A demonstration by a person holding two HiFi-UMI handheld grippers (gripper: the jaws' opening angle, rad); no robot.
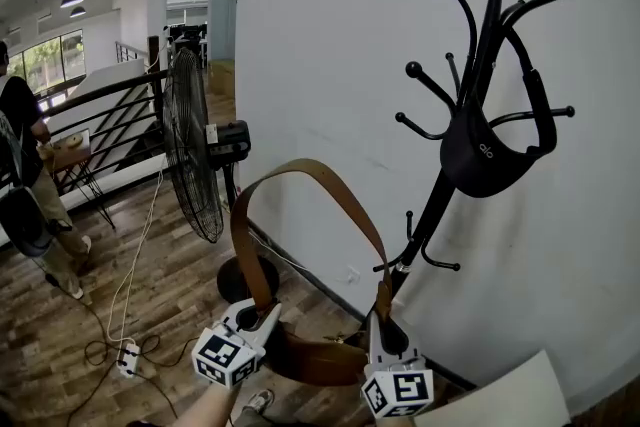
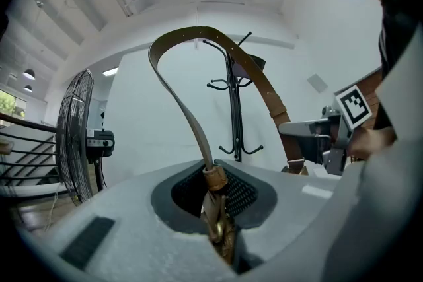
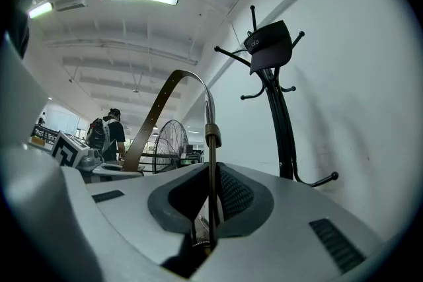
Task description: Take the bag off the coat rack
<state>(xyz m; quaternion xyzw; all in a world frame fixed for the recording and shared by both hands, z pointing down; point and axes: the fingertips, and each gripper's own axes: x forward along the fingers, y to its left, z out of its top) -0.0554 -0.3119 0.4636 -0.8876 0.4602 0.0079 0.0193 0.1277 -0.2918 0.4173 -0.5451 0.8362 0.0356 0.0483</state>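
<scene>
Though apart, claws [image 1: 262,313] [image 1: 383,321] on bag strap [image 1: 300,167]

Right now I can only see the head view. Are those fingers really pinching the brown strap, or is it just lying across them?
Observer: They are pinching it. In the left gripper view, the left gripper has its fingers shut on the strap at its lower end, right at a brass fitting.
Operator: And the other side?
Observer: The right gripper view shows the right gripper shut on the strap too. The strap is seen edge-on there, and the grip is just below a brown keeper loop.
</scene>
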